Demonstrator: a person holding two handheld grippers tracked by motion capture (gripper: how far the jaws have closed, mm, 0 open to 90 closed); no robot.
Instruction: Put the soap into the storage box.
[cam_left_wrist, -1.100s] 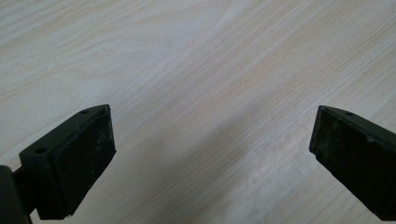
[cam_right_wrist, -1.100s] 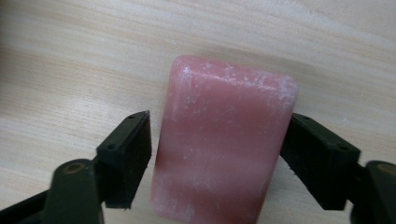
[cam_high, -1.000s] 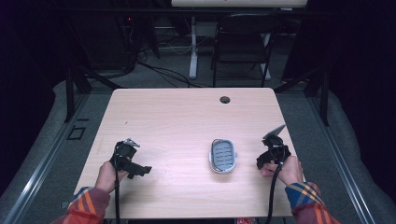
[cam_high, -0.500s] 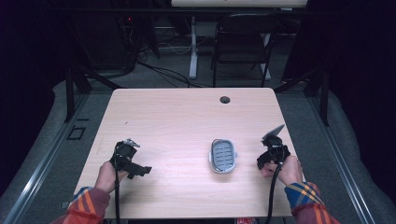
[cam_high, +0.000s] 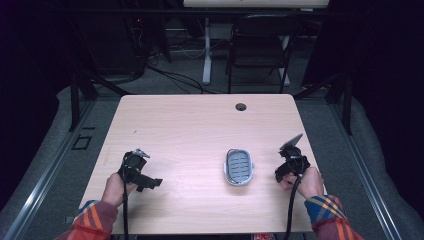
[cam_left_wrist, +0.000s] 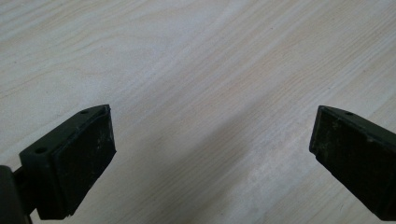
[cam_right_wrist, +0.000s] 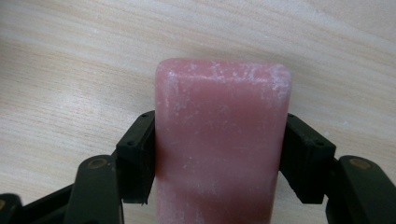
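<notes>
A pale wooden table (cam_high: 200, 130) takes up the middle of the high view, with a small round hole (cam_high: 241, 107) near its far edge. Beyond it stands a dark chair (cam_high: 260, 50) on the grey floor.

On the near right part of the table lies a grey oval soap dish (cam_high: 239, 166) with a slotted top (nothing rests on it). It sits between the two hands, nearer the right one.

The left gripper (cam_high: 142, 177) is held low over the near left of the table, its jaws spread wide with bare wood between them (cam_left_wrist: 212, 140).

The right gripper (cam_high: 289, 167) is just beside the dish, at the table's right edge. Its jaws are clamped on a pink bar of soap (cam_right_wrist: 222, 144), one jaw against each long side, the bar's dusty end pointing away over the wood.
</notes>
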